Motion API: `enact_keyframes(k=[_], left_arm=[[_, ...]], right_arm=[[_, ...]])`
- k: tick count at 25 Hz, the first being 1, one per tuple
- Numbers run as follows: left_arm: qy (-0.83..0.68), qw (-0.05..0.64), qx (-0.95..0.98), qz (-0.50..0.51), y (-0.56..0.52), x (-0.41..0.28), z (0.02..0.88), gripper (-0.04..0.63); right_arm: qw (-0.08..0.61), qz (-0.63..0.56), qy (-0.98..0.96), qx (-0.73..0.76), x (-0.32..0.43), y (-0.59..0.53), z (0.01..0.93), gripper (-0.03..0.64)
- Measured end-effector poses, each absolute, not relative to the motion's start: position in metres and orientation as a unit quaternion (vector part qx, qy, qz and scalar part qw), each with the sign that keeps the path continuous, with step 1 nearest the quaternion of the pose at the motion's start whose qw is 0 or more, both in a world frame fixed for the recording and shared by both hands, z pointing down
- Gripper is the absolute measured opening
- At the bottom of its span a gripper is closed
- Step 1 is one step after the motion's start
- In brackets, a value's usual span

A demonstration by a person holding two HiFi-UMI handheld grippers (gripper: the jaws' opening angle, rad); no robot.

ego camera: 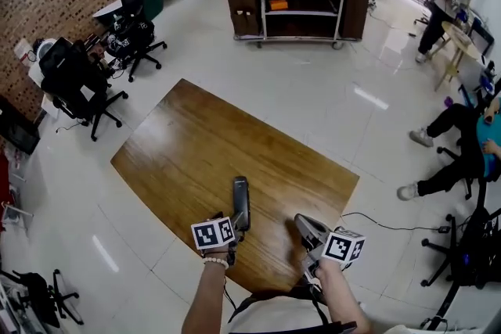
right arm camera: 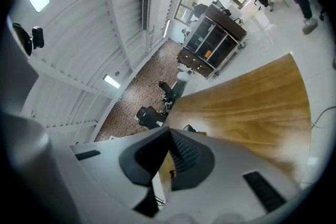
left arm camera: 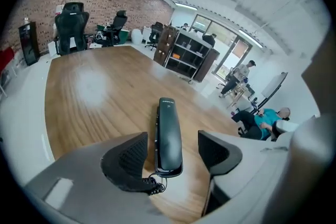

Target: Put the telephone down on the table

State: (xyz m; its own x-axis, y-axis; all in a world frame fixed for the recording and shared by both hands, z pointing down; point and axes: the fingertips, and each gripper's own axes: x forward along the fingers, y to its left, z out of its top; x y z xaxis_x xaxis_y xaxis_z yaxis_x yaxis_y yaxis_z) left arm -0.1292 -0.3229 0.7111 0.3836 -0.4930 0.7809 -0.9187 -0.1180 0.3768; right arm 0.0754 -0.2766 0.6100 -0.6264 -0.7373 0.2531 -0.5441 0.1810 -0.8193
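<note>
Telephone point(left arm camera: 169, 134) lies flat on the table point(left arm camera: 94, 97), pointing to 12 o'clock, seemingly released; left gripper point(left arm camera: 173, 145) jaws apart around it; right gripper point(right arm camera: 169, 157) closed, empty

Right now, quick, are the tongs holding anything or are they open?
Left tongs: open, the telephone lies on the table between them, not gripped.
Right tongs: closed, holding nothing.

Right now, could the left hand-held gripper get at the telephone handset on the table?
Probably yes: the telephone handset lies flat on the wooden table, right between the open jaws of the left hand-held gripper, with nothing blocking it.
</note>
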Motion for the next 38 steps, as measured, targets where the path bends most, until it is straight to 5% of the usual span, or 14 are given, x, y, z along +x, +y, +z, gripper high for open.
enact_keyframes(k=[9, 14, 38], left_arm=[[-0.514, 0.420, 0.734, 0.147, -0.283, -0.146, 0.668, 0.193], [-0.539, 0.393, 0.733, 0.130, -0.255, -0.160, 0.660, 0.004], [-0.544, 0.368, 0.738, 0.152, -0.096, -0.119, 0.639, 0.000]], right_arm=[[0.079, -0.441, 0.792, -0.415, 0.039, -0.253, 0.574, 0.012], [0.061, -0.441, 0.796, -0.411, 0.010, -0.215, 0.575, 0.012], [0.113, -0.424, 0.793, -0.422, 0.078, -0.082, 0.569, 0.012]])
